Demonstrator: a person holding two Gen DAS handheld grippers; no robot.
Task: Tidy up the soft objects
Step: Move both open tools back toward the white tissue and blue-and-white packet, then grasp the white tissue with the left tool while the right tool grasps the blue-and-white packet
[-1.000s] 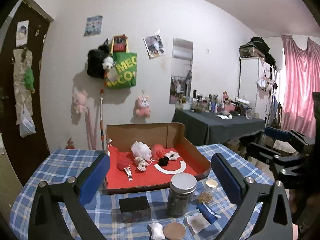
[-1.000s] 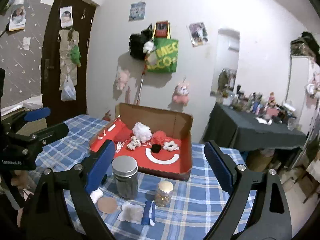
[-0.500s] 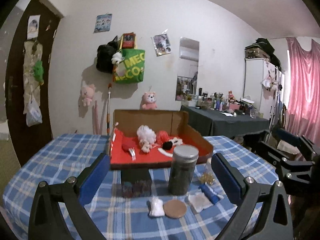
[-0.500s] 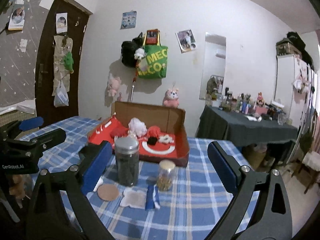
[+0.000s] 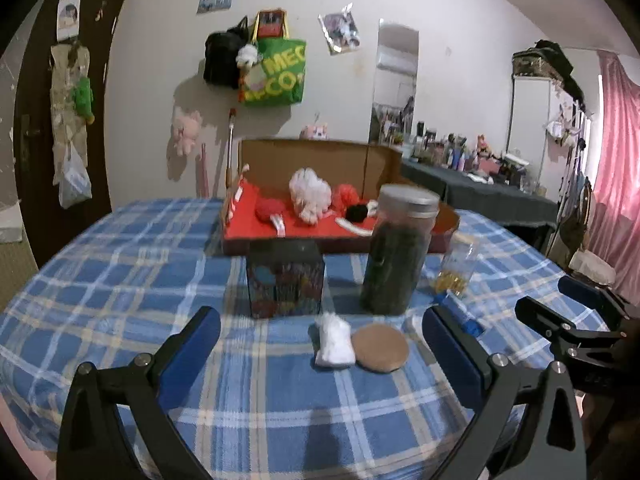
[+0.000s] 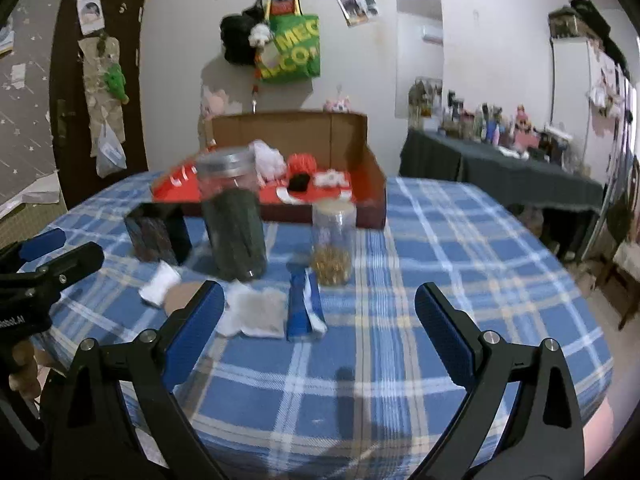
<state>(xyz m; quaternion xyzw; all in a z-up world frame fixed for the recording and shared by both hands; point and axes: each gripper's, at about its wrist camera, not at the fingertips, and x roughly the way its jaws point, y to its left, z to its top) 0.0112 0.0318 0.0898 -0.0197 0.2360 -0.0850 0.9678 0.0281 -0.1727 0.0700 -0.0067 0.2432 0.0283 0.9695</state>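
Observation:
A cardboard box point(image 5: 448, 222) with a red floor stands at the back of the checked table and holds a white pompom point(image 5: 310, 194), a red one point(image 5: 346, 196), a black one point(image 5: 356, 213) and a red plush piece point(image 5: 269, 209). A small white soft wad point(image 5: 334, 340) lies near the table's front, beside a brown round pad point(image 5: 380, 348). A grey-white pad point(image 6: 256, 312) and a blue packet point(image 6: 304, 306) lie further right. My left gripper point(image 5: 320, 340) hangs open just above the wad. My right gripper point(image 6: 318, 312) stands open over the blue packet, holding nothing.
A tall dark jar with a metal lid point(image 5: 398, 248), a small jar of yellow bits point(image 6: 333, 240) and a dark patterned box point(image 5: 285, 278) stand between the grippers and the cardboard box. A dark-clothed side table point(image 6: 500, 168) with several bottles stands at the right.
Both grippers have sunk toward the table, so the jars and small box now loom larger and hide part of the cardboard box. Both stay open.

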